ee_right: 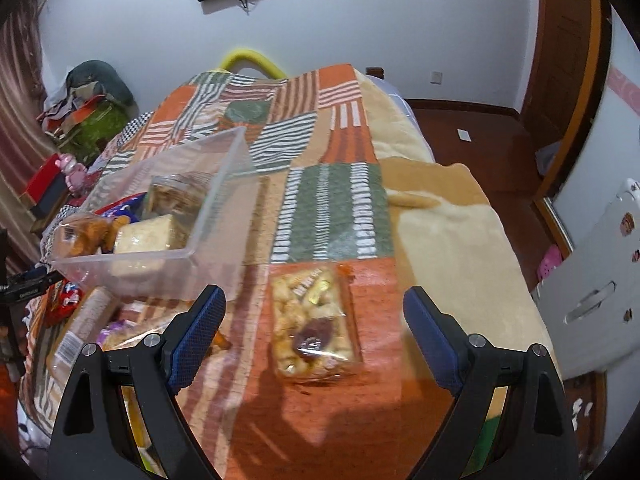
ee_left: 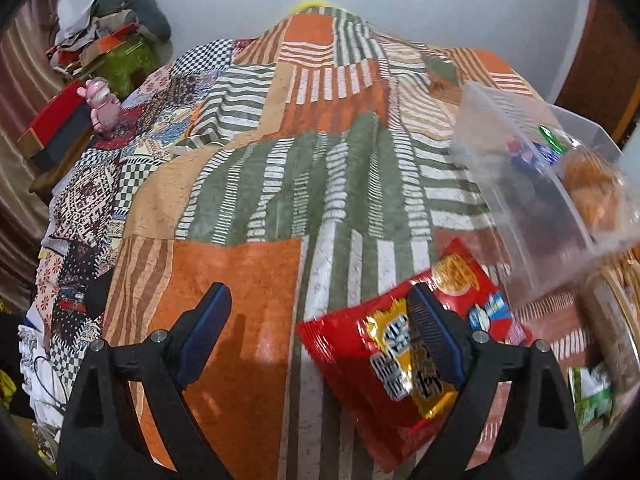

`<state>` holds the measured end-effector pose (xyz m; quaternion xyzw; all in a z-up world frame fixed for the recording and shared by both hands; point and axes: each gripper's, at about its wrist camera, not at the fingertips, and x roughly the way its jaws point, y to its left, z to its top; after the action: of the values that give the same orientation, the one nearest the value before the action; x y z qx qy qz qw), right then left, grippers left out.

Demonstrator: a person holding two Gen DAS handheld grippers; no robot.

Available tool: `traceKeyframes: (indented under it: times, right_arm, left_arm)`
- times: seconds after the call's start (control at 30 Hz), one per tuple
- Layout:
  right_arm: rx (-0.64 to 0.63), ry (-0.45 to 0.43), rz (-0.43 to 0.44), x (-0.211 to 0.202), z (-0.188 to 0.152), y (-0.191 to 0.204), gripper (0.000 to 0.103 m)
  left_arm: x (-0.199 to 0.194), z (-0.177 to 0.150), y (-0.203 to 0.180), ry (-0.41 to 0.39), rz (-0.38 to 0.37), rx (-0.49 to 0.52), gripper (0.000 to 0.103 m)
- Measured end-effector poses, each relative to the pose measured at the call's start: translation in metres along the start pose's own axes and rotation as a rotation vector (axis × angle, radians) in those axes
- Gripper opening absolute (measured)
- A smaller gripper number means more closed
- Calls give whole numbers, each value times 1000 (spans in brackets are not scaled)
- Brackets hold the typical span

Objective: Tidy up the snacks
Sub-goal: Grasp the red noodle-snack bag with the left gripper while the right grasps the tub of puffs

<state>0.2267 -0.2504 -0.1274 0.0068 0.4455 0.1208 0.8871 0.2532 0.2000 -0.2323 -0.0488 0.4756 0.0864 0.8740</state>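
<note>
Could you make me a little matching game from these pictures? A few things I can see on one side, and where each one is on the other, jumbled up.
Things:
1. red snack bag
2. clear pack of puffed snacks
3. clear plastic bin
4. pink toy figure

Places:
A. lying on the orange patch of the bedspread, between the open fingers of the right gripper
B. beside the bed, next to a red box
C. under the right-hand finger of the left gripper
D. on the bedspread, with several snacks inside

Pairs: 1-C, 2-A, 3-D, 4-B
</note>
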Motion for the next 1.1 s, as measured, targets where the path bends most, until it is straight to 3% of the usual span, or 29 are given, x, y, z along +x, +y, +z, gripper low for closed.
traceKeyframes:
  times: [0.27,0.4,0.53,0.83,1.0,1.1]
  right_arm:
    - [40,31,23,5,-9,-7,89]
    - [23,31,18,2,-12,-4,89]
    - [15,23,10,-2,-12,-4,89]
    - [23,40,-2,4,-10,-9,89]
    - [18,44,-9,7,-10,-11,89]
    - [25,51,0,11,-10,-11,89]
  left_arm:
    - [-22,-23,-22,-17,-16,130,91]
    - [-35,-21,-33,-48,-85,174,91]
    - [-36,-13,-52,-65,-99,257,95]
    - [16,17,-49,63,-271,208,97]
    - [15,5,-43,86,-348,184,97]
    - [6,-9,-45,97,-339,195,97]
